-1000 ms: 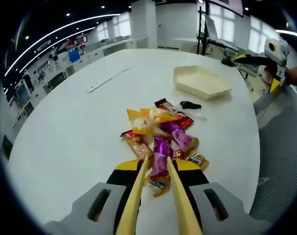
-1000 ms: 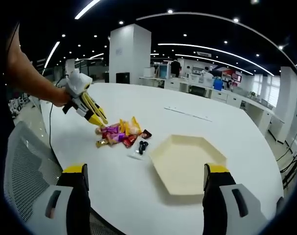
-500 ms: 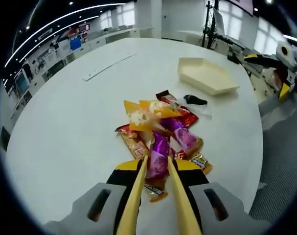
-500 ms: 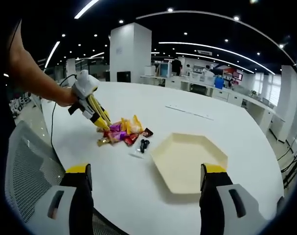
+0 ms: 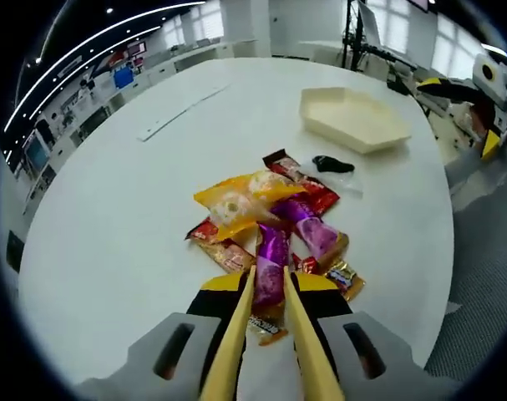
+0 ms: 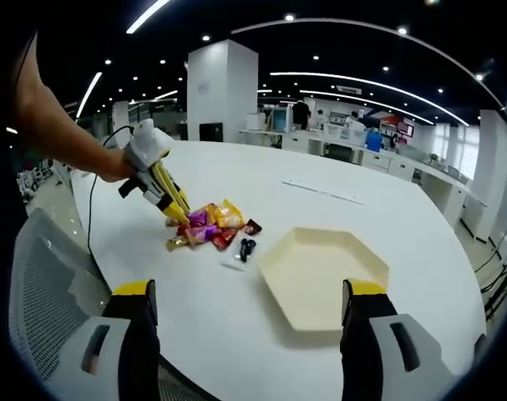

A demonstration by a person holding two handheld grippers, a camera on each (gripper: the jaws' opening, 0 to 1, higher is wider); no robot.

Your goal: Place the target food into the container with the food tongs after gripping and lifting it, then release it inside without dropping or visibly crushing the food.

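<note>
White table | left hand-held gripper tongs pinch purple candy | right hand-held gripper wide apart, empty

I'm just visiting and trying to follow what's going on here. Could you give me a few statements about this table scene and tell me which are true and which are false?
1. The hexagonal tray already holds a snack. False: it is empty.
2. The left gripper has its tong fingers on either side of a purple snack packet. True.
3. The snack pile lies inside the tray. False: it lies on the white table, beside the tray.
4. The right gripper is open and holds nothing. True.
5. A small black object lies between the pile and the tray. True.
</note>
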